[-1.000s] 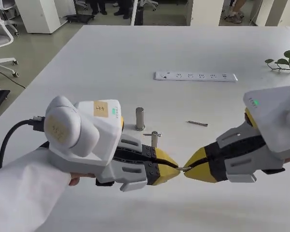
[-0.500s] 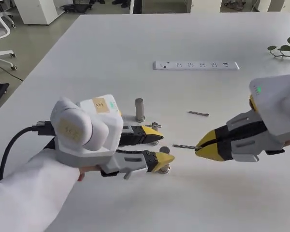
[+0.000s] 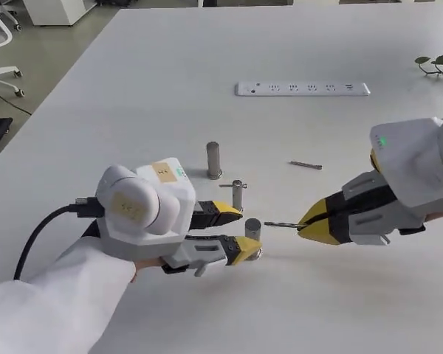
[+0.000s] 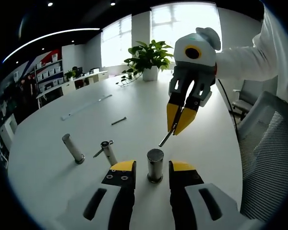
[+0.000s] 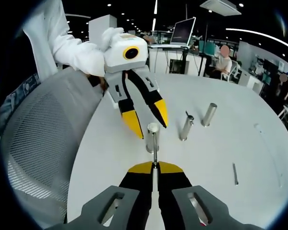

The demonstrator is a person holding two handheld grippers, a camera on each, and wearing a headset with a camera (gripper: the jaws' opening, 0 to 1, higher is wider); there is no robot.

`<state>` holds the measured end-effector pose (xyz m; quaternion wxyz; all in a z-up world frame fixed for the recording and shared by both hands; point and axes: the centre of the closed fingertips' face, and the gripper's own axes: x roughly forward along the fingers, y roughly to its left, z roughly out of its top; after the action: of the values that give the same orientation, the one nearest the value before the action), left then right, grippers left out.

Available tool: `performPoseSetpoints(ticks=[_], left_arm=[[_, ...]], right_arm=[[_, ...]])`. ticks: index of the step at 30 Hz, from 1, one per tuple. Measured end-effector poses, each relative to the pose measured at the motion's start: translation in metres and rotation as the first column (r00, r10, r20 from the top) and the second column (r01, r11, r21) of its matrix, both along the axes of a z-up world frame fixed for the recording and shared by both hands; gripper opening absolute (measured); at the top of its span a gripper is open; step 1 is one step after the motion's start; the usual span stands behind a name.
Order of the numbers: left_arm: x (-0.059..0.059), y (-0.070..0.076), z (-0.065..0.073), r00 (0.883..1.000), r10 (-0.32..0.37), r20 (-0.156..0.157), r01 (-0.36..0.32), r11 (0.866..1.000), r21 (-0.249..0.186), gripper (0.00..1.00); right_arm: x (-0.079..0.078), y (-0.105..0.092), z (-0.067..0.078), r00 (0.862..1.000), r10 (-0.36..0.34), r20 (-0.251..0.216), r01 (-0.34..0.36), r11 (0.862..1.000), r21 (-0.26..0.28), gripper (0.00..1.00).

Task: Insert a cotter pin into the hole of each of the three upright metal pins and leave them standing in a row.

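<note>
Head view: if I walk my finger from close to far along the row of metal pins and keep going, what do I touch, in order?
First the nearest metal pin → middle metal pin, with a cotter pin through its top → far metal pin → power strip.

The 3 upright pins [image 3: 213, 160] and the thin cotter pin [image 3: 280, 223] were dull grey metal. The table [image 3: 170, 88] looked smooth, matt white. The left gripper [image 3: 249, 230] and right gripper [image 3: 303, 222] had matt white plastic shells and glossier yellow tips. The sleeve [image 3: 44, 302] was white cloth.
</note>
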<state>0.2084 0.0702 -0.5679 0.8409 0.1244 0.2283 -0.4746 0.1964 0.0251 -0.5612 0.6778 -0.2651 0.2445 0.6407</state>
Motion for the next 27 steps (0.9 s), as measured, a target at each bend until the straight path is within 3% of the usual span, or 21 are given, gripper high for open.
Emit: performPoseSetpoints(ticks=[6, 12, 17, 27], left_arm=[[-0.002, -0.005, -0.011, 0.998, -0.002, -0.059, 0.0, 1.0, -0.031, 0.2], [-0.003, -0.006, -0.019, 0.996, 0.01, -0.086, -0.013, 1.0, -0.025, 0.17], [-0.003, -0.007, -0.019, 0.997, 0.005, -0.078, -0.008, 0.999, -0.033, 0.13], [-0.004, -0.007, -0.019, 0.995, 0.021, -0.095, -0.025, 0.999, -0.044, 0.12]], right_arm=[[0.001, 0.0, -0.004, 1.0, 0.02, -0.003, -0.02, 1.0, -0.021, 0.0], [-0.002, 0.002, -0.003, 0.999, 0.045, 0.001, -0.045, 0.998, -0.033, 0.0], [-0.001, 0.004, 0.0, 0.998, 0.06, 0.005, -0.06, 0.997, -0.038, 0.0], [0.0, 0.013, -0.001, 0.998, 0.064, 0.005, -0.063, 0.997, -0.049, 0.0]])
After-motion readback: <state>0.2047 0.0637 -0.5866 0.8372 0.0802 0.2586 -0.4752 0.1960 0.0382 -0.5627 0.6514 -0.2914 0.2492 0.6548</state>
